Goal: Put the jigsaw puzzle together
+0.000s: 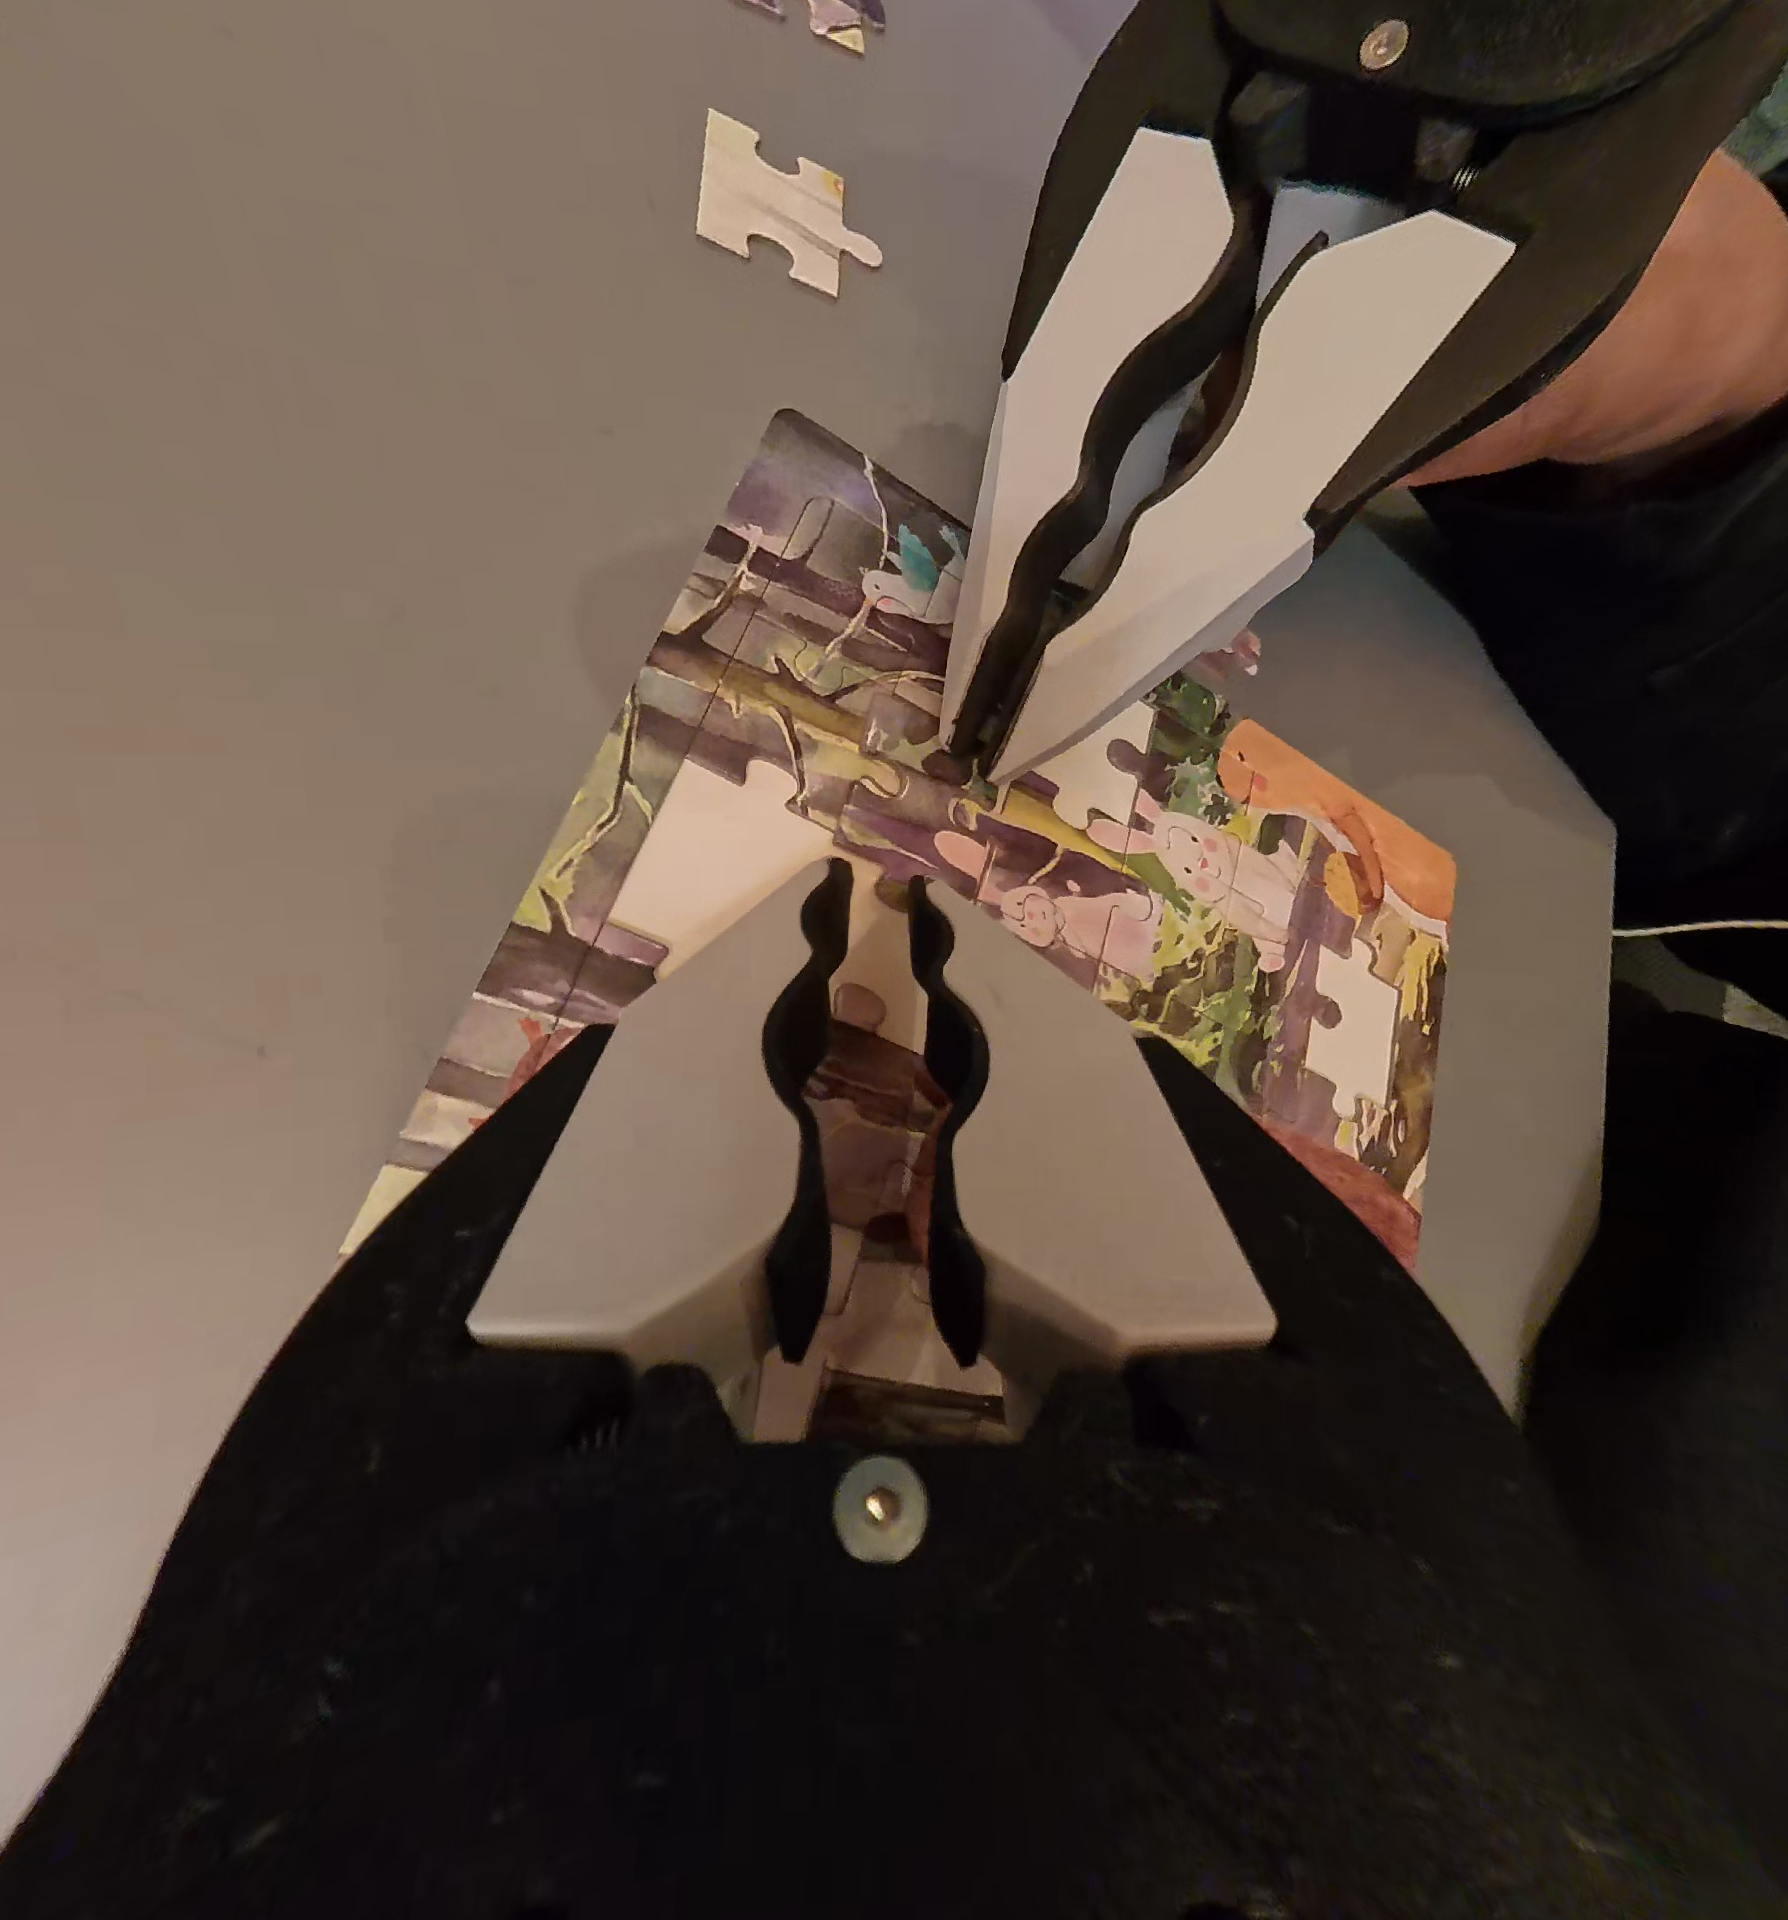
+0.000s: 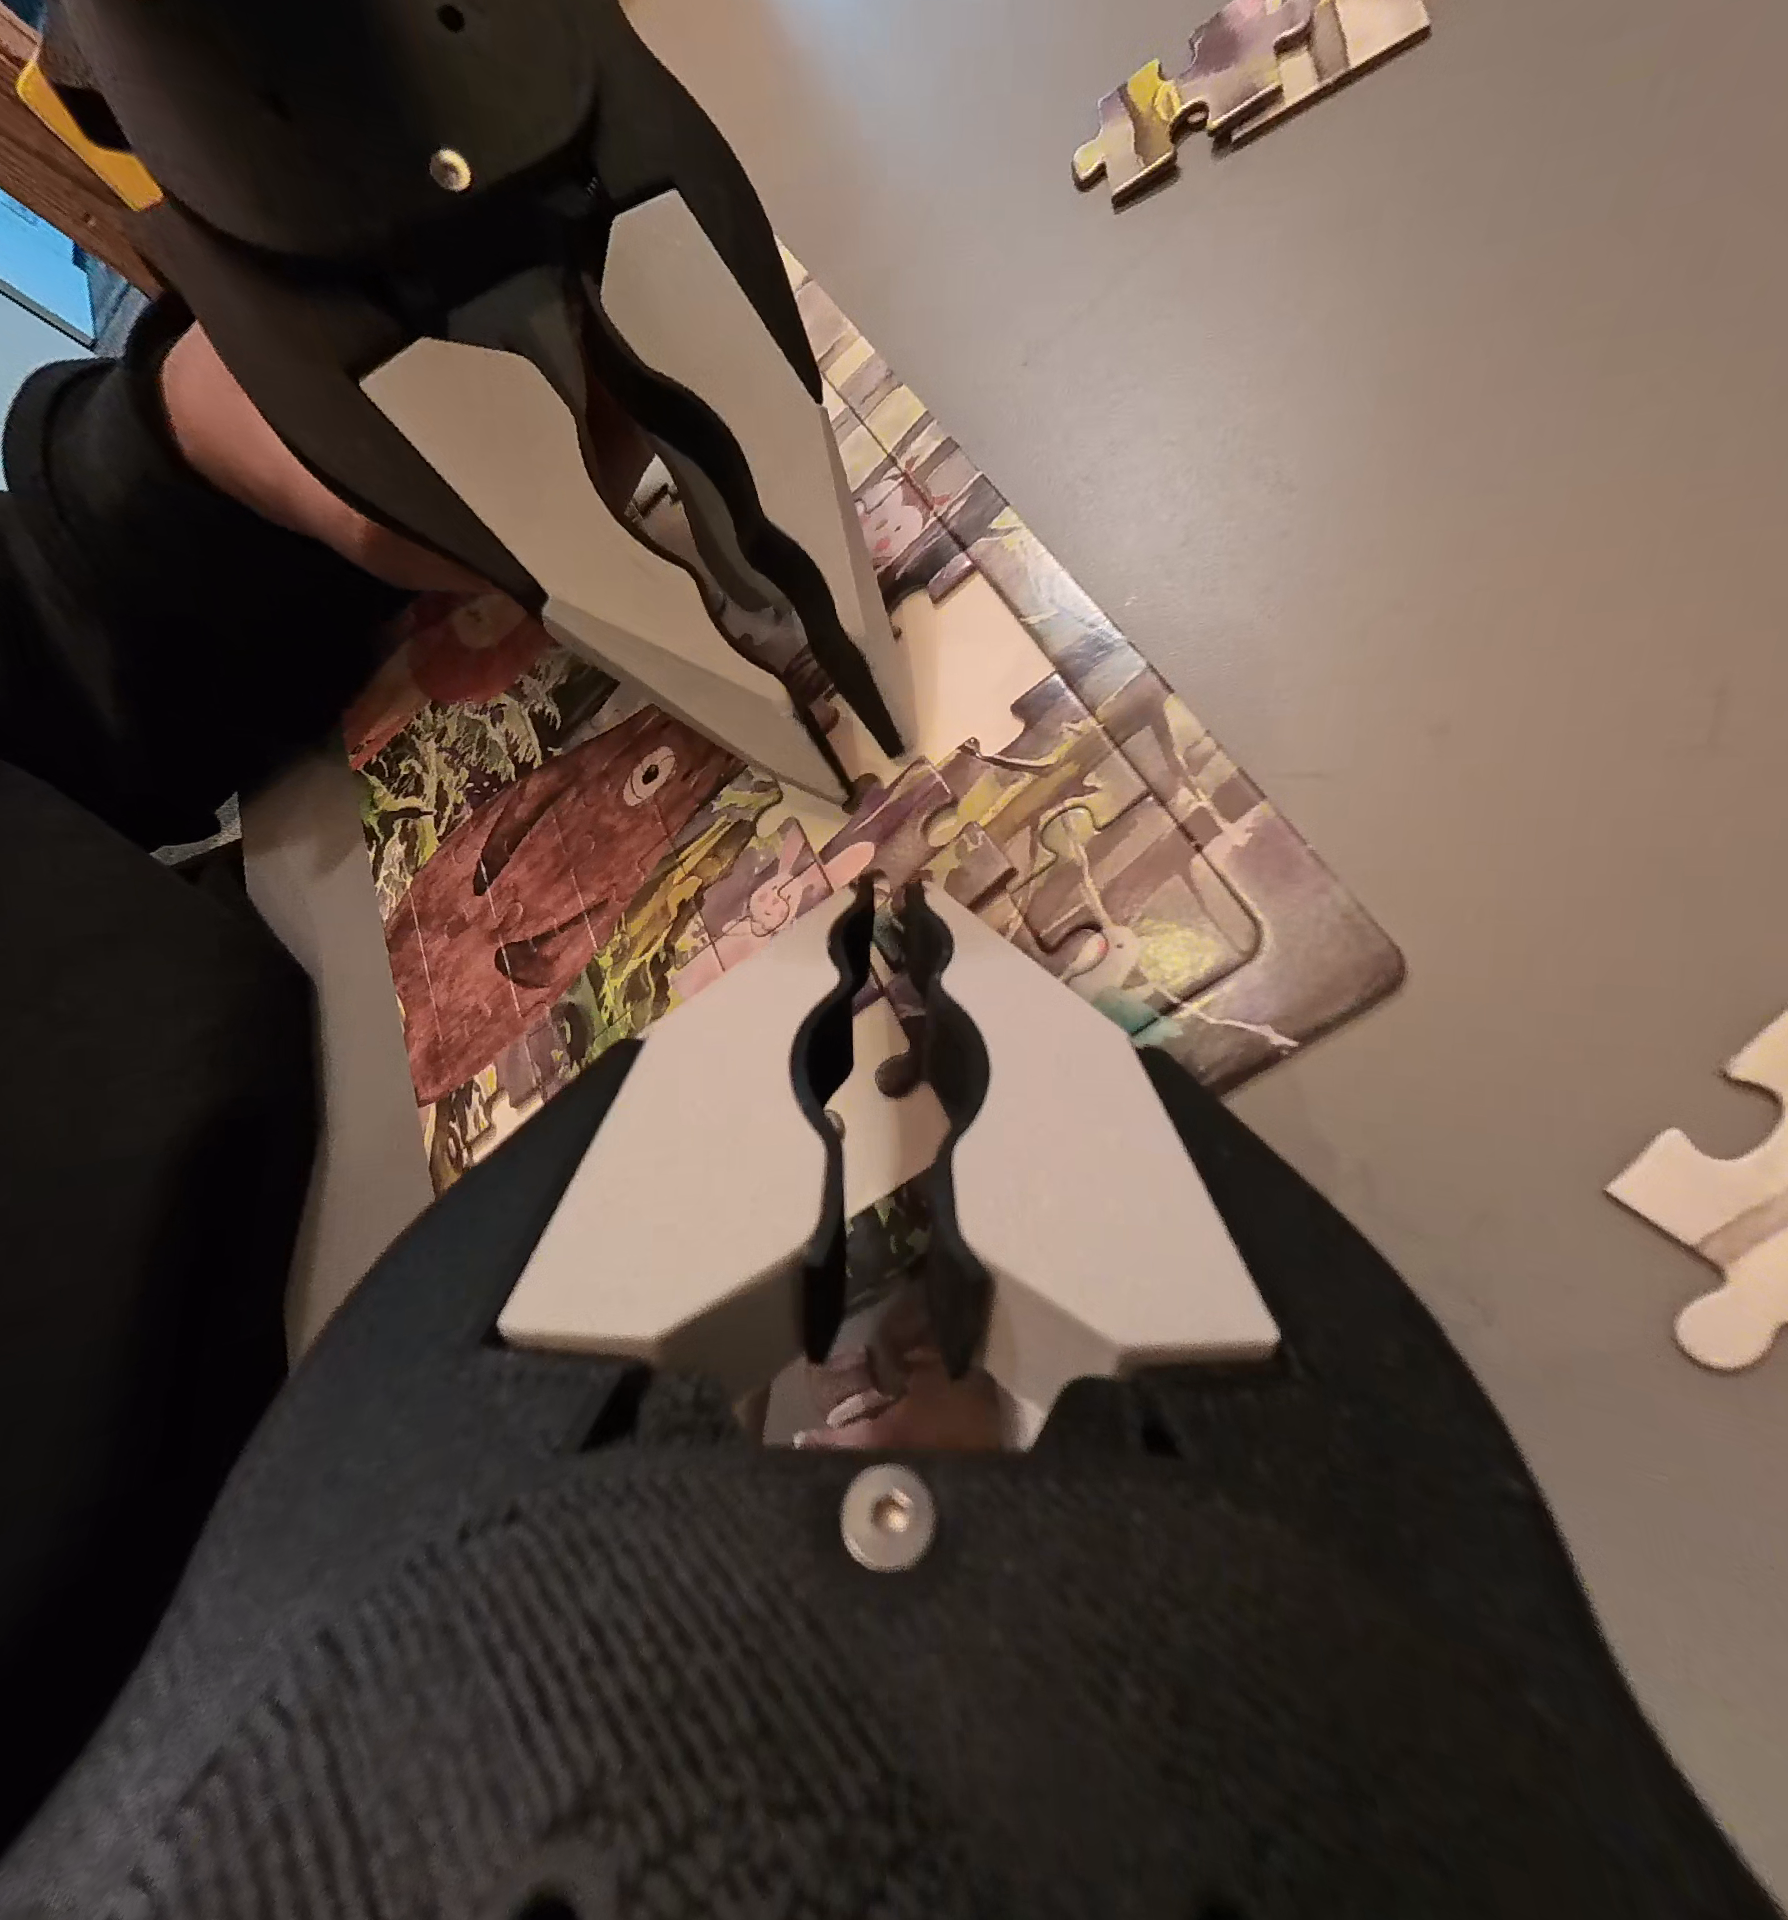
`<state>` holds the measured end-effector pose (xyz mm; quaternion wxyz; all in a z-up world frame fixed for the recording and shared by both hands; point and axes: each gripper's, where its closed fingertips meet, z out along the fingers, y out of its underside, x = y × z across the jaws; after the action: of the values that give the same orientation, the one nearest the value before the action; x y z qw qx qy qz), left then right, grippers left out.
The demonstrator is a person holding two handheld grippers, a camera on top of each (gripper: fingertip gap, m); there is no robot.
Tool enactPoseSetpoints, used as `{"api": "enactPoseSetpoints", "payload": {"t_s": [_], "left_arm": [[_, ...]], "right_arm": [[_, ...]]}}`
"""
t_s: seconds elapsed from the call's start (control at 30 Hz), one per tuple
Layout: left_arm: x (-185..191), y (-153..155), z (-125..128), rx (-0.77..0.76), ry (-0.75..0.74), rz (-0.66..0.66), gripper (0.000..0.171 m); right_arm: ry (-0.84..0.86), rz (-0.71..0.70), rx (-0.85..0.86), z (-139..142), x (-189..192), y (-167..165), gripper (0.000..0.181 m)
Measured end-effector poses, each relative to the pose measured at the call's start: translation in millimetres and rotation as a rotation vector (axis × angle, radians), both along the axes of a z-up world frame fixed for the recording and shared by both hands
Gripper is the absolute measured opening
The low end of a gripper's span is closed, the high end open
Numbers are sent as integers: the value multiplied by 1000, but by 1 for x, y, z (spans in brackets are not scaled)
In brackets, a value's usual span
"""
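Two grippers, left gripper [image 1: 874,883] and right gripper [image 2: 885,888]; one partly assembled puzzle board [image 2: 1285,904]; one pale loose piece [image 2: 1763,1195]; one small joined cluster [image 2: 1243,94], top right.

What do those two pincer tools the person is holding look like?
Both match. The left gripper and right gripper each have a rough black body, a silver screw at its centre, two pale grey wedge fingers and wavy black inner pads. The person wears a black sleeve.
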<state>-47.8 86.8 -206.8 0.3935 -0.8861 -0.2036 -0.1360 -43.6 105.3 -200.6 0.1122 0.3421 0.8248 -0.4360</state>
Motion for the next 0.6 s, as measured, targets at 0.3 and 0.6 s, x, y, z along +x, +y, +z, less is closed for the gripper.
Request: {"api": "enactPoseSetpoints", "payload": {"t_s": [0.3, 0.6], "left_arm": [[2, 0, 1, 4, 5, -20, 0], [1, -3, 2, 15, -2, -22, 3]], "right_arm": [[8, -9, -3, 2, -1, 1, 5], [19, -34, 4, 3, -6, 6, 6]]}}
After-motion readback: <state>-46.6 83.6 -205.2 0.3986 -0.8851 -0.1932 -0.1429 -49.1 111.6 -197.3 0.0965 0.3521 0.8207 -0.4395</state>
